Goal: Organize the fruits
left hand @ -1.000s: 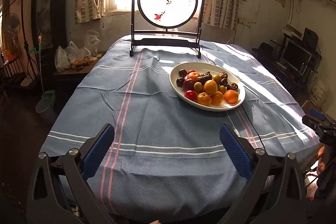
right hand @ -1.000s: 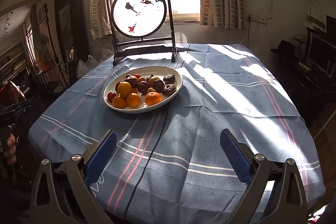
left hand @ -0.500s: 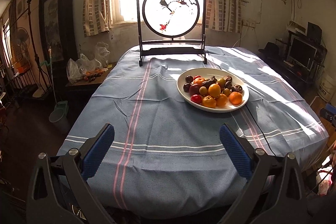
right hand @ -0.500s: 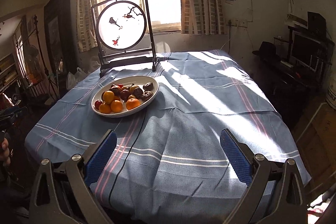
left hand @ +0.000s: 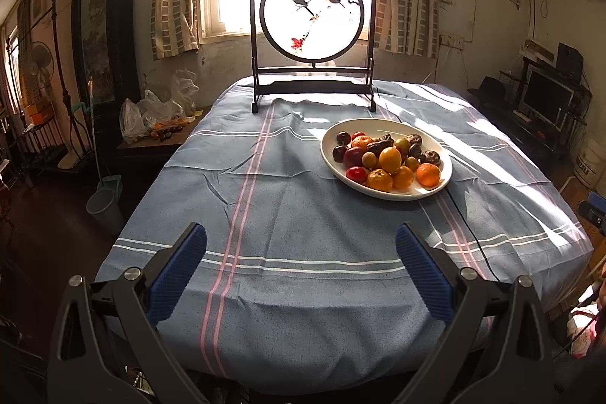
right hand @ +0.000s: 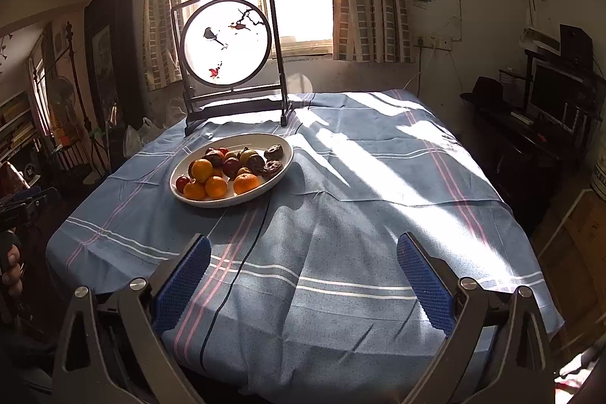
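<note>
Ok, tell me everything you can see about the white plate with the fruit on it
The plate is a white, glossy oval dish, ceramic by its look, with a shallow raised rim. It lies flat on the blue striped tablecloth, in front of the round bird screen and apart from it. Oranges, small red fruits and dark wrinkled ones are heaped on it. Sunlight falls across it. Neither gripper touches it.

Round bird screen (left hand: 313, 19) at far end of striped blue cloth (left hand: 288, 214).
</note>
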The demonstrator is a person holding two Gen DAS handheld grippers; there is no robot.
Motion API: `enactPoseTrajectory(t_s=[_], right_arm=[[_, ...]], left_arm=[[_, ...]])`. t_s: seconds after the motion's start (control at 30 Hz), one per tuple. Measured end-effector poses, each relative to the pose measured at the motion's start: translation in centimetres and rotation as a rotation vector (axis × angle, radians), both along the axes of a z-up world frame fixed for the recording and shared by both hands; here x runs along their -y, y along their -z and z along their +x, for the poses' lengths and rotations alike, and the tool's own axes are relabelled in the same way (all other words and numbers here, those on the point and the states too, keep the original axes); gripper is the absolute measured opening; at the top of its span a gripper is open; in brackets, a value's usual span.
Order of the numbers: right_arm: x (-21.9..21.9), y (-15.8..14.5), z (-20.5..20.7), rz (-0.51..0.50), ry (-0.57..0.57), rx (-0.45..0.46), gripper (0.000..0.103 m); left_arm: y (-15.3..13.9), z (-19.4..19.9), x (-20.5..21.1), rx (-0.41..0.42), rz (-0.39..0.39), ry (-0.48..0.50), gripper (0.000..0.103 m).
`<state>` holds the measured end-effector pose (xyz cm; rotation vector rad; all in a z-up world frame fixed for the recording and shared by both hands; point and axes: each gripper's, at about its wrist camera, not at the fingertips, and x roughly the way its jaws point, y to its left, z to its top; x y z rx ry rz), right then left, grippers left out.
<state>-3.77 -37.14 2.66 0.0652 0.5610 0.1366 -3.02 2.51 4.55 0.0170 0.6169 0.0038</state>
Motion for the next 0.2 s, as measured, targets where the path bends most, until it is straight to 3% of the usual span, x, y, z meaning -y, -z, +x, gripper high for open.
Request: enactPoseTrajectory(t_s=[0.2], right_arm=[[0.09, -0.05, -0.06, -0.002, 0.004, 0.002, 0.099]], left_arm=[[0.15, 0.00, 0.06, -0.014, -0.012, 0.018, 0.098]])
